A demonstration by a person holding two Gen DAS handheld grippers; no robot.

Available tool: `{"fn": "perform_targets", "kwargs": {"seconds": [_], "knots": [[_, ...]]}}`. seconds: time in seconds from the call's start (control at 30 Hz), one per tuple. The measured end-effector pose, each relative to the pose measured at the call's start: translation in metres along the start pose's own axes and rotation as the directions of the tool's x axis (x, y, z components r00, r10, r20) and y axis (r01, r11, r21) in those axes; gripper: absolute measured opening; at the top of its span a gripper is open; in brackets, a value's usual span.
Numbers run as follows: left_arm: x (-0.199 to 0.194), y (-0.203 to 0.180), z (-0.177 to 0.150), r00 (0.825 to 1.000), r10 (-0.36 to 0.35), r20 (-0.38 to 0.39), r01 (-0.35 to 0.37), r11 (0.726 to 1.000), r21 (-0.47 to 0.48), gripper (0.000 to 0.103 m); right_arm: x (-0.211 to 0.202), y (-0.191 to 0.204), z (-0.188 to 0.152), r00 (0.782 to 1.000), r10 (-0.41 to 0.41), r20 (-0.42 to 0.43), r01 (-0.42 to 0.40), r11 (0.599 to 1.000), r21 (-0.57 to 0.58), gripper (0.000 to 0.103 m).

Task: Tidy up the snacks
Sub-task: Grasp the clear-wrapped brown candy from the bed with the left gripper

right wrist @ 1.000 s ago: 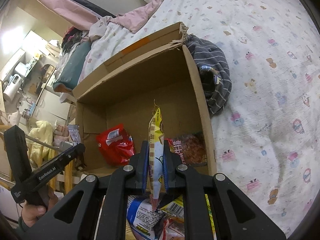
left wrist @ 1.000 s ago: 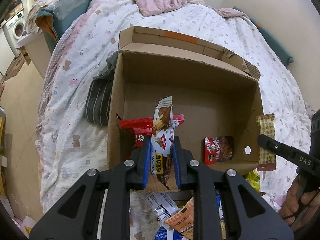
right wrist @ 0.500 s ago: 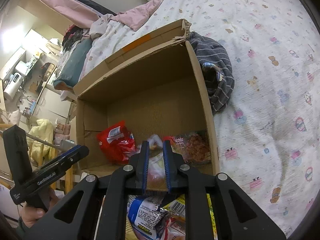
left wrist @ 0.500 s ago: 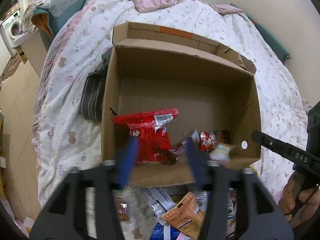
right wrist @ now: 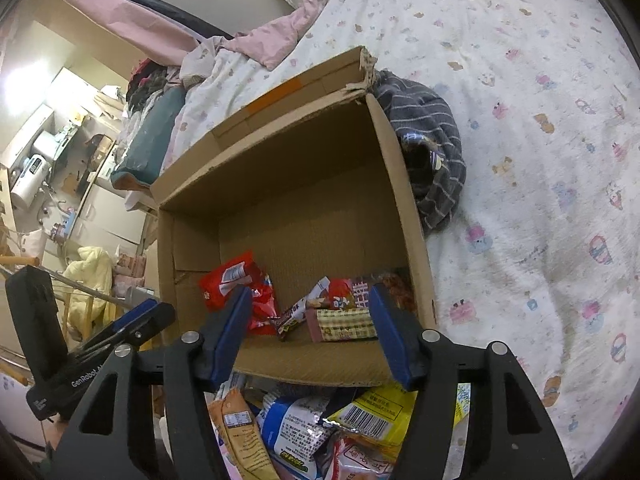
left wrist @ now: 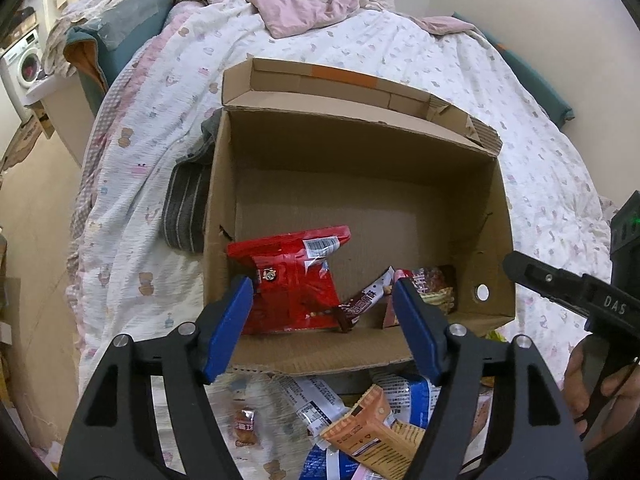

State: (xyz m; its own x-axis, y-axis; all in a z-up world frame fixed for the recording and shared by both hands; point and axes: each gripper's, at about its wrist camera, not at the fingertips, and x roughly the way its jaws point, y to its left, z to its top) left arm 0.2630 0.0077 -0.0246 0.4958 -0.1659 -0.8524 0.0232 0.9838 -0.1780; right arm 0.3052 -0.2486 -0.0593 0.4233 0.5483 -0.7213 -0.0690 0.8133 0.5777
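Observation:
An open cardboard box (left wrist: 360, 140) (right wrist: 400, 184) lies on the bed. Inside it are a red snack bag (left wrist: 292, 276) (right wrist: 240, 284), a brown chocolate bar (left wrist: 362, 304) (right wrist: 296, 314), a red-brown packet (left wrist: 432, 284) (right wrist: 360, 288) and a checkered wafer pack (right wrist: 344, 323). My left gripper (left wrist: 322, 320) is open and empty above the box's near edge. My right gripper (right wrist: 310, 328) is open and empty above the same edge. A pile of loose snacks (left wrist: 360, 432) (right wrist: 320, 428) lies below both grippers.
A striped grey garment (left wrist: 186, 208) (right wrist: 432, 160) lies against the box's side. The bed sheet (left wrist: 152, 120) (right wrist: 540, 160) is patterned white, with a pink blanket (left wrist: 304, 12) and pillow at the head. The floor (left wrist: 36, 240) drops off left of the bed.
Both grippers have opened and let go of their snacks. The chocolate bar and the wafer pack now lie inside the box. Both grippers have drawn back a little.

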Motion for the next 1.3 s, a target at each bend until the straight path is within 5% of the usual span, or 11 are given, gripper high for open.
{"fn": "perform_targets", "kwargs": {"seconds": [0.3, 0.43, 0.53, 0.7, 0.97, 1.17, 1.3], "knots": [[-0.03, 0.0, -0.006, 0.997, 0.015, 0.072, -0.016, 1.0, 0.017, 0.069, -0.016, 0.014, -0.011, 1.0, 0.007, 0.026, -0.006, 0.999, -0.045, 0.066], [-0.046, 0.004, -0.015, 0.995, 0.025, 0.099, -0.028, 0.999, 0.025, 0.07, -0.028, 0.018, -0.024, 1.0, 0.006, 0.031, -0.004, 0.997, -0.075, 0.085], [-0.055, 0.012, -0.027, 0.994, 0.042, 0.099, -0.043, 0.999, 0.007, 0.07, -0.036, 0.02, -0.03, 1.0, 0.008, 0.03, -0.005, 0.996, -0.093, 0.086], [-0.061, 0.024, -0.047, 0.995, 0.055, 0.078, -0.052, 0.998, -0.036, 0.082, -0.047, 0.018, -0.046, 1.0, 0.01, 0.026, -0.008, 0.995, -0.096, 0.086], [-0.045, 0.041, -0.083, 0.997, -0.022, -0.068, 0.013, 0.991, -0.134, 0.082, -0.056, 0.005, -0.074, 1.0, 0.003, -0.003, -0.003, 0.999, -0.039, 0.086], [-0.021, 0.07, -0.096, 0.985, 0.031, -0.17, -0.069, 0.973, -0.22, 0.081, -0.061, -0.005, -0.087, 1.0, -0.013, -0.012, 0.013, 1.0, -0.017, 0.086], [0.008, 0.078, -0.101, 0.968, 0.048, -0.246, -0.109, 0.964, -0.242, 0.062, -0.063, -0.011, -0.087, 1.0, -0.022, -0.008, 0.022, 1.0, -0.003, 0.086]]}}
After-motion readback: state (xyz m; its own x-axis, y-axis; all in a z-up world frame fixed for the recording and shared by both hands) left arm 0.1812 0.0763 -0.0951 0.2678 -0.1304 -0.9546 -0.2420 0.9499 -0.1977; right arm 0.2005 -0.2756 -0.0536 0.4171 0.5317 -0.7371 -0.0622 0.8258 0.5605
